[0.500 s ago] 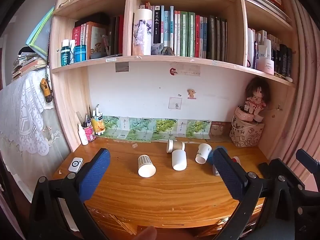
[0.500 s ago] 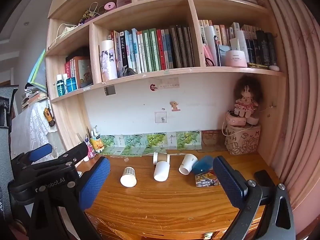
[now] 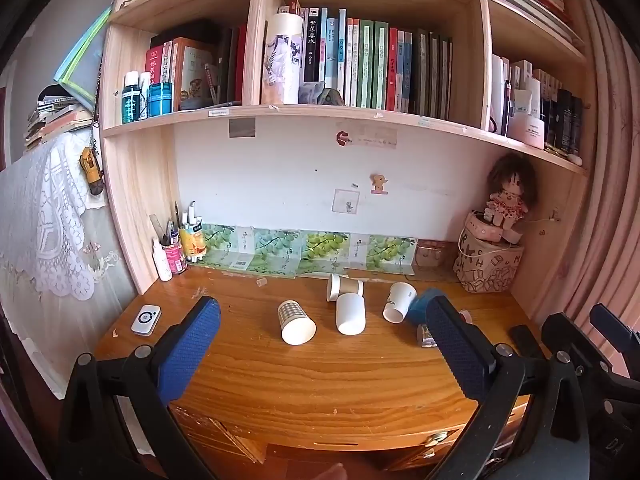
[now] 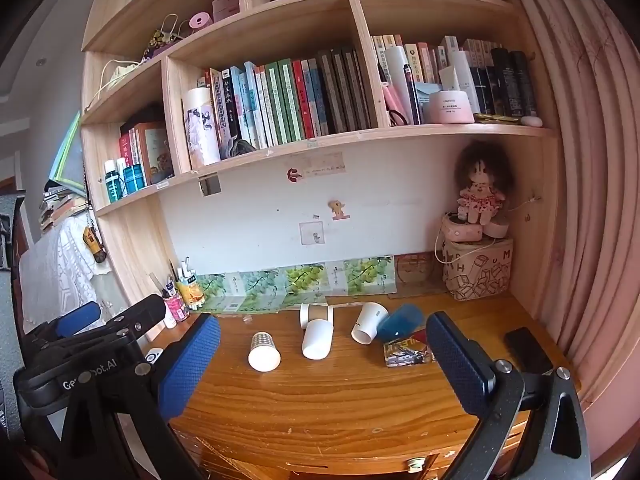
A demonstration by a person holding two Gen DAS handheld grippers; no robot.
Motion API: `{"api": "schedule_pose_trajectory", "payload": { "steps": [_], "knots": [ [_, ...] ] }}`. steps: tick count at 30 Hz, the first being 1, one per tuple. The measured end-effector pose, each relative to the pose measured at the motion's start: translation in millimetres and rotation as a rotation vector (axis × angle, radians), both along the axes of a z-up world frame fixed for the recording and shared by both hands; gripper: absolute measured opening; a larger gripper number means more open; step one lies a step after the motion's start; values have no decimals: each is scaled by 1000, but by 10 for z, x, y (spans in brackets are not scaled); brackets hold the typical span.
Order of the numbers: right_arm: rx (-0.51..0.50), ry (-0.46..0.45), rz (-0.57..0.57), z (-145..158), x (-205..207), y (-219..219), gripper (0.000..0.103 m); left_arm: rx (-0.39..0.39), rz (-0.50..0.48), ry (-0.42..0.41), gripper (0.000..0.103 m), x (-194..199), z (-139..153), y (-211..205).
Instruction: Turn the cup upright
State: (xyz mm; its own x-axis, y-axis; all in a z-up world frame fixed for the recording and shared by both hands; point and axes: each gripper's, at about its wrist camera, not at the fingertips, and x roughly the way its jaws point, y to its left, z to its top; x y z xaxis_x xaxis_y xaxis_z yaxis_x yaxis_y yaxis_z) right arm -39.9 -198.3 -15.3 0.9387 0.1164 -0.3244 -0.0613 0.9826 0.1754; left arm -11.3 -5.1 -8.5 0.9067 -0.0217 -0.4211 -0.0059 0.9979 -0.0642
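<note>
Five cups are seen on their sides: a checked cup (image 3: pixel 295 321), a white cup (image 3: pixel 350 313) touching a brown-banded cup (image 3: pixel 345 287) behind it, a marked white cup (image 3: pixel 399 302), and a blue cup (image 3: pixel 420 307) beside it.

Glossy wooden desk (image 3: pixel 320 380); matt cups (image 3: pixel 298 323), probably paper; textured blue fingers (image 3: pixel 192 344).

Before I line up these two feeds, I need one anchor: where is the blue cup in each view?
Left wrist: the blue cup lies on its side at right of center, partly behind the right finger of the left tongs.
Right wrist: the cup lies right of center, in full view.
Shared landmark: the white cup touching its left side.
</note>
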Motion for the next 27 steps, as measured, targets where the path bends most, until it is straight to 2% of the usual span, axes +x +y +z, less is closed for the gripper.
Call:
{"api": "schedule_pose_trajectory", "payload": {
  "steps": [14, 27],
  "knots": [
    [23, -4, 47, -4, -19, -115, 103, 7, 25, 34, 102, -37, 4, -100],
    [76, 59, 130, -121, 61, -142, 103, 34, 40, 83, 102, -47, -44, -167]
  ]
}}
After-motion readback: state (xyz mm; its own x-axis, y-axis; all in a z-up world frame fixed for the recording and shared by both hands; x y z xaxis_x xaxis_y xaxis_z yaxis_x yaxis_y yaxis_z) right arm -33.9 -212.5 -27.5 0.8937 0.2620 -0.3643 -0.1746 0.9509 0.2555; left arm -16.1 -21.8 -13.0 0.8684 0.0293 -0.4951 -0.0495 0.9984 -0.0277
